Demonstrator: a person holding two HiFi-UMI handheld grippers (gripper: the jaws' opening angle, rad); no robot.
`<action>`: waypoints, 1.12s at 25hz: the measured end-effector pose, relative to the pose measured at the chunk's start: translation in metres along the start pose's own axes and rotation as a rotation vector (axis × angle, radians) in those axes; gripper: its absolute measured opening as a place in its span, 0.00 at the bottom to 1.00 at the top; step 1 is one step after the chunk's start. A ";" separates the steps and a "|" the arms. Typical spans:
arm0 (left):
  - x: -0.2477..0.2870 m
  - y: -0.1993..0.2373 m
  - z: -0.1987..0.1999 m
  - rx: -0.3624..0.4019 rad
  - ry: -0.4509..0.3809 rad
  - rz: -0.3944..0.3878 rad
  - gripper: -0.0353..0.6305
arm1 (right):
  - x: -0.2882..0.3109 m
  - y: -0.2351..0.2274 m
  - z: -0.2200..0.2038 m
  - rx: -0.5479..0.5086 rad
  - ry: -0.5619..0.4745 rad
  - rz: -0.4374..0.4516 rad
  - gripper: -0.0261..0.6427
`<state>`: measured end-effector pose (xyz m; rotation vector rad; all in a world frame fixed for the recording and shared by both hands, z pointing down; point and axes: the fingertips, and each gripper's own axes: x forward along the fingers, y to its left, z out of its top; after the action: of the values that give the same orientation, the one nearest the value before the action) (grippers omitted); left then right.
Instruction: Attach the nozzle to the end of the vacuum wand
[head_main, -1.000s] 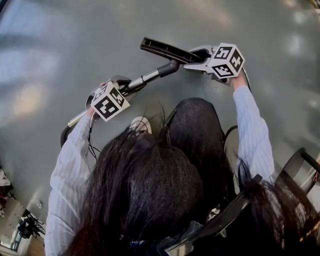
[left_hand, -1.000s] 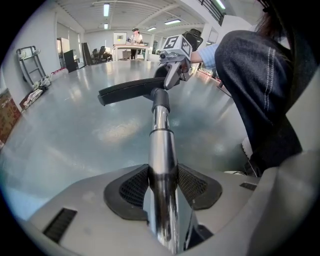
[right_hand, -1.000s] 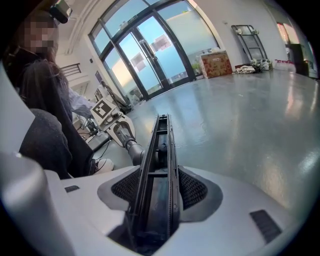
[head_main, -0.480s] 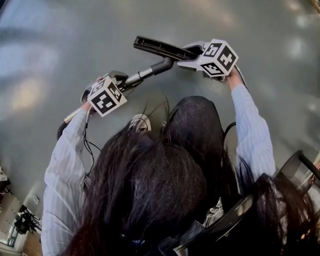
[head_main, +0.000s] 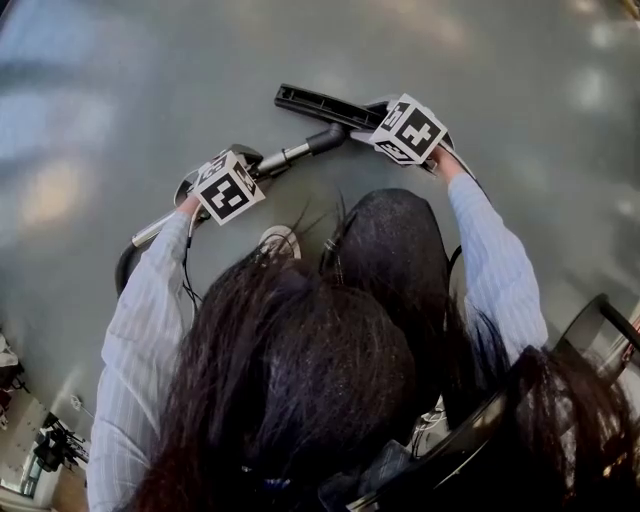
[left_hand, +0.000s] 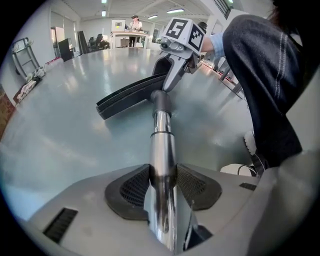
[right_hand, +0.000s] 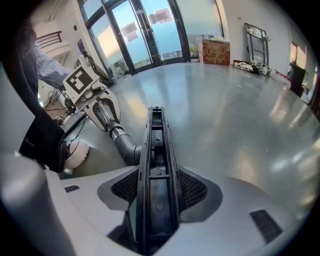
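Two grippers are both clamped. The left gripper (left_hand: 162, 189) presses its pads on the chrome vacuum wand (left_hand: 163, 142), and the right gripper (right_hand: 157, 192) presses on the flat black nozzle (right_hand: 156, 145). The nozzle's grey elbow (right_hand: 127, 150) sits at the wand's end, above the grey floor (head_main: 480, 90). It seems joined, but the seam is not clear.
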<state>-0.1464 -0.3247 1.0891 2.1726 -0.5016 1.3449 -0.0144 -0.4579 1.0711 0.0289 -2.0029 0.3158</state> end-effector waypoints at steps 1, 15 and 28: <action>-0.002 0.000 0.000 -0.012 -0.004 -0.009 0.32 | 0.000 0.000 0.001 -0.003 0.006 -0.008 0.38; -0.004 -0.003 0.004 -0.071 -0.019 0.078 0.32 | -0.003 -0.004 0.004 -0.150 -0.058 -0.170 0.39; -0.017 0.001 0.006 -0.172 -0.067 0.060 0.33 | -0.042 -0.011 0.007 -0.051 -0.197 -0.154 0.40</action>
<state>-0.1501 -0.3283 1.0722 2.0808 -0.6873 1.2155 0.0000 -0.4750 1.0336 0.1878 -2.1888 0.1678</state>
